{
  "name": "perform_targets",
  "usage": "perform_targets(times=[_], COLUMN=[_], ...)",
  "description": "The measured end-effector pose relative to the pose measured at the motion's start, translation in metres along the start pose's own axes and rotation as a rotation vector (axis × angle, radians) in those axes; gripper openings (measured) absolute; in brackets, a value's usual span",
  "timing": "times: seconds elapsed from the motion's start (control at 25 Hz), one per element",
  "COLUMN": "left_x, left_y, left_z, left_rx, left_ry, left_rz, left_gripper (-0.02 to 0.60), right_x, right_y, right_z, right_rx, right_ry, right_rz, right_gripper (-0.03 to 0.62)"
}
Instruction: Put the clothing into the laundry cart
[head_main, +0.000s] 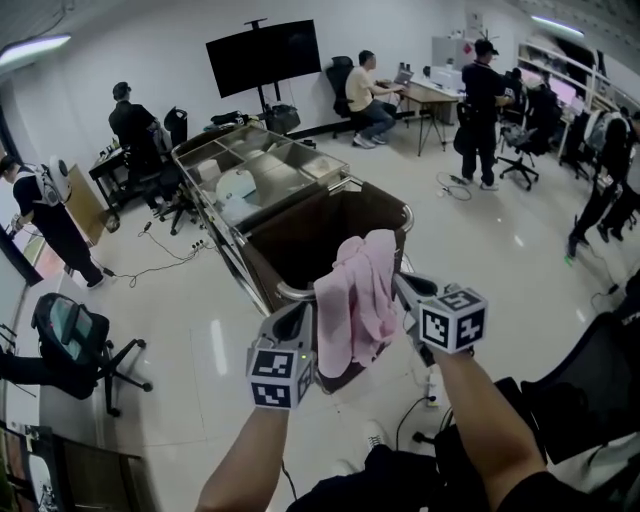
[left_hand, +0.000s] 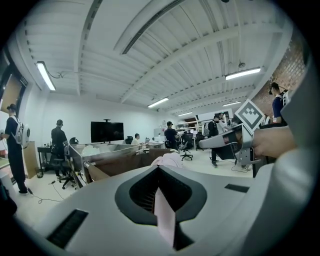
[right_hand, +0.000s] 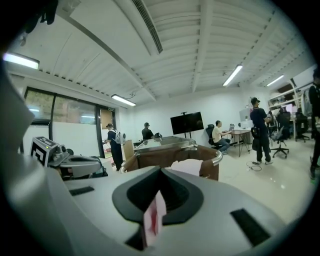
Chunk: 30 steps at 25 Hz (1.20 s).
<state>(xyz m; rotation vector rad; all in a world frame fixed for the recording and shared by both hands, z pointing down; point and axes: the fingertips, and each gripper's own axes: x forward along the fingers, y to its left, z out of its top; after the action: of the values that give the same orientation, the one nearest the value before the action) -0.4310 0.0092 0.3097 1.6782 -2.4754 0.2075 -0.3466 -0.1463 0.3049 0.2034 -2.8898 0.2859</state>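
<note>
Step in hand: carry. The clothing is lifted and held up in front of the laundry cart (head_main: 290, 245). I judge it not yet released.
Left tool (head_main: 305, 310): jaws shut on the garment. A flat pink strip of cloth sits pinched in the slit in the left gripper view.
Right tool (head_main: 403, 288): jaws fully closed, with a thin fold of the same cloth nipped between them. The fold shows pale with a reddish patch in the right gripper view.
Pink garment (head_main: 355, 300): hangs between the two tools, held at its upper edges, one tool on each side. It is clear of the floor, and its lower part drapes in front of the cart's near rim.
Look of the garment: soft, light pink and loosely crumpled. It falls in vertical folds, bunched at the top and narrower below. I cannot tell what sort of garment it is.
Cart: brown fabric bin on a metal frame with a rounded rail. The mouth is open and faces me, and the inside is dark. I can't see the bottom from here.
Next move, my judgement: take both tools forward together until the cloth is over the mouth rather than over the rail. Then lower it and open both tools at about the same moment.
Watch for: the hem catching on the near rail. If one tool lets go late, the cloth could swing outside the bin.
</note>
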Motion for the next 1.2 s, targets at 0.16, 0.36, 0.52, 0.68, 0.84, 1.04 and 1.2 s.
perform_targets(times=[0.16,0.36,0.52,0.68,0.84,1.04,1.2], left_x=[-0.012,-0.02,-0.021,-0.02,-0.013,-0.011,-0.005], left_y=[-0.012,-0.02,-0.03,-0.042,-0.049,-0.059,-0.064], left_z=[-0.02,-0.038,-0.053,-0.064,-0.073,-0.082,-0.081], left_rx=[-0.025,-0.031,-0.034,-0.053,-0.064,-0.078,-0.072], left_ry=[0.018,0.049,0.08,0.104,0.118,0.135,0.142], left_rz=[-0.019,-0.027,-0.027,-0.027,-0.012,0.003,0.012], left_gripper=[0.0,0.0,0.0,0.0,0.0,0.0,0.0], right_x=[-0.018,-0.025,-0.03,-0.04,-0.043,-0.049,-0.05], right_y=[0.01,0.022,0.026,0.023,0.016,0.006,-0.003], right_z=[-0.031,-0.056,-0.072,-0.085,-0.091,-0.1,-0.096], right_rx=[0.026,0.043,0.038,0.04,0.029,0.027,0.032], right_ry=[0.033,0.061,0.089,0.116,0.136,0.154,0.142], right_rz=[-0.01,0.0,0.017,0.039,0.068,0.086,0.098], right_gripper=[0.002,0.002,0.002,0.002,0.002,0.002,0.002])
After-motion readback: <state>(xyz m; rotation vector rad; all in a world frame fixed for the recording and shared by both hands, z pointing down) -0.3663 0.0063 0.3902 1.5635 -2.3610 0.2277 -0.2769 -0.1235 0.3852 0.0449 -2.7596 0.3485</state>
